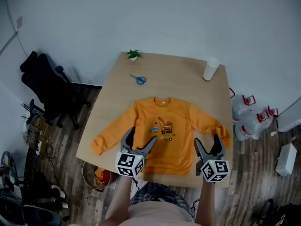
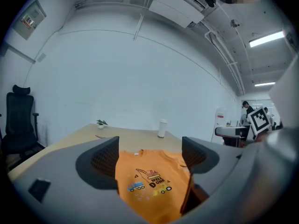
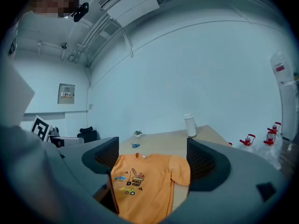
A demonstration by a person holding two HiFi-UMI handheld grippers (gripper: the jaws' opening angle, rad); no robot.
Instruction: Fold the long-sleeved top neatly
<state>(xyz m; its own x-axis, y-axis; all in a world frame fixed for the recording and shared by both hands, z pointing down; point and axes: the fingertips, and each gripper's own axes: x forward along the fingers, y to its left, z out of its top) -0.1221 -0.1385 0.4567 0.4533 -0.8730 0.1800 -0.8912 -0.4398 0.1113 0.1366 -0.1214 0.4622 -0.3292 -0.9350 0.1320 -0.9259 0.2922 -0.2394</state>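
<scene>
On the light wooden table (image 1: 188,79), near-edge half: orange long-sleeved top with a digger print (image 1: 162,135), flat, print up, collar toward the far edge, hem just short of the near edge. Both sleeves are out to the sides and angled down. I see no fold in it, so I read this as step zero: laid out, first fold not begun.

Left gripper (image 1: 143,133) is over the lower left of the body, jaws apart, nothing between them; its own view shows only the shirt lying beyond. Right gripper (image 1: 207,139) is over the lower right, beside the right cuff, jaws also wide and empty. Neither looks to be touching the cloth.

Next move, my call: drop each gripper to a sleeve or side edge, pinch a single layer and bring it in across the body. Watch for dragging the whole shirt toward the near edge.

Far end, well clear of the top: white cylindrical bottle (image 1: 210,69), blue-handled scissors (image 1: 138,79), small green potted plant (image 1: 133,55).

Count: 1 table, 1 top, 2 sleeves, 2 grippers, 1 bottle, 1 pair of scissors, 1 plant.
</scene>
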